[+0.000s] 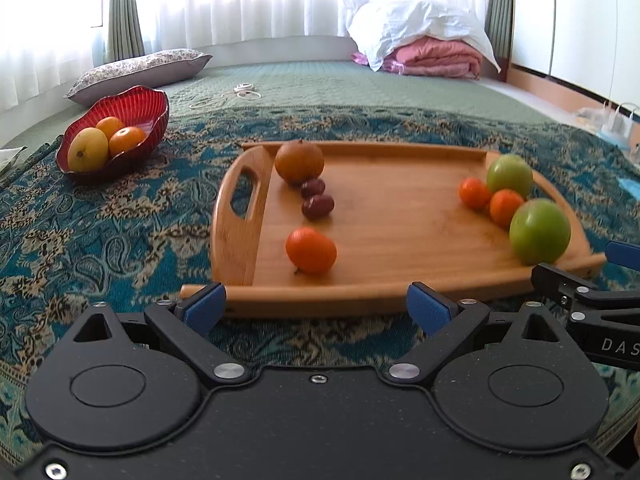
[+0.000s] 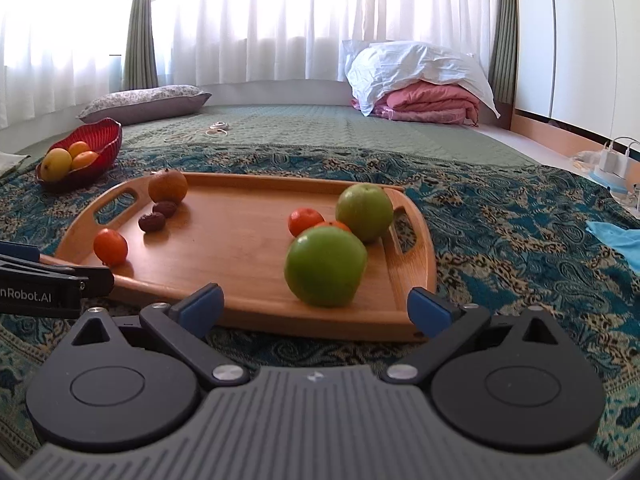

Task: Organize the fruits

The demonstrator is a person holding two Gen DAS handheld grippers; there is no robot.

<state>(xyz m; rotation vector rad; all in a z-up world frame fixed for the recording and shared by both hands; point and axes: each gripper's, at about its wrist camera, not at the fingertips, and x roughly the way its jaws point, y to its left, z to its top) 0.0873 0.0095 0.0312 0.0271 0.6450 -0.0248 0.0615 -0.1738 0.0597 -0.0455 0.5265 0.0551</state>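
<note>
A wooden tray (image 1: 384, 216) (image 2: 240, 240) lies on the patterned bedspread. On it are a brown round fruit (image 1: 299, 161), two dark red dates (image 1: 317, 205), a small orange (image 1: 311, 250), two more small oranges (image 1: 490, 200) and two green apples (image 1: 539, 230) (image 2: 325, 265). A red bowl (image 1: 132, 106) (image 2: 105, 133) at the far left holds a mango and two oranges. My left gripper (image 1: 316, 310) is open and empty just before the tray's near edge. My right gripper (image 2: 316, 308) is open and empty, close to the near green apple.
The teal patterned bedspread (image 1: 100, 240) covers the bed. A floral pillow (image 1: 136, 70), a white cable (image 1: 240, 94) and folded pink and white bedding (image 1: 424, 44) lie farther back. Chargers (image 2: 616, 160) and a blue cloth (image 2: 616, 240) sit at the right.
</note>
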